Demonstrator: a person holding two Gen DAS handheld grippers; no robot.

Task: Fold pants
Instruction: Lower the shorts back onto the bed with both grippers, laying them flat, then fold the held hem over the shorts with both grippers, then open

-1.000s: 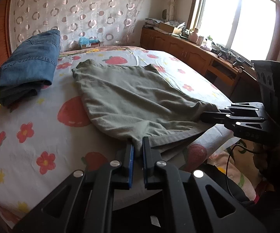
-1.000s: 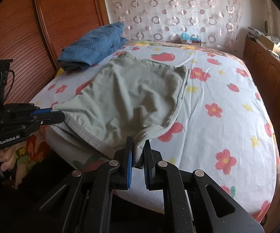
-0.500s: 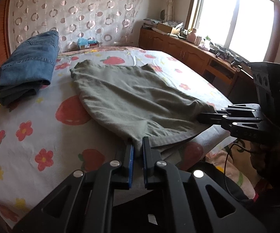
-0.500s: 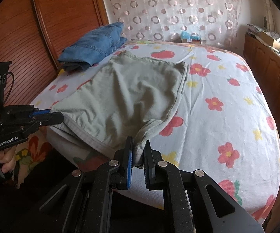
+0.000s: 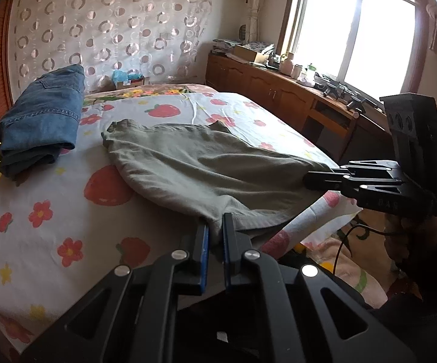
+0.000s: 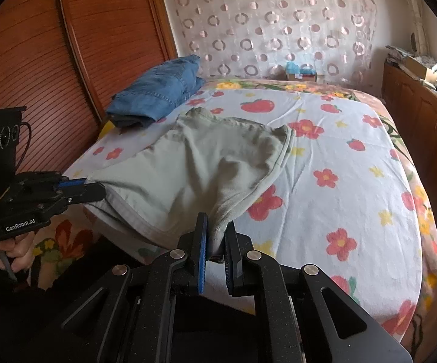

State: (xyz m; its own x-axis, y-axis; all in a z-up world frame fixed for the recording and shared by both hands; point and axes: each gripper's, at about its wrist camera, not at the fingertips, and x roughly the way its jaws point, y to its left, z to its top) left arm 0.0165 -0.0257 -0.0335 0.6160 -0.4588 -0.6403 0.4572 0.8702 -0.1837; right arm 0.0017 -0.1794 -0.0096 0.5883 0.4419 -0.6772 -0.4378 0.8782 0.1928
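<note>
While the olive-green pants (image 5: 200,166) lie spread across the flowered bedsheet (image 5: 46,211), the left gripper (image 5: 215,236) pinches one near corner of their hem and the right gripper (image 6: 217,236) pinches the other, each with fingers pressed onto the cloth. The near edge sags between them off the bed's edge. Folded blue jeans (image 6: 158,93) sit apart, near the headboard.

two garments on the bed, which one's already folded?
The blue jeans, a compact stack by the wooden headboard. The green pants lie spread, near hem pinched by both grippers.
</note>
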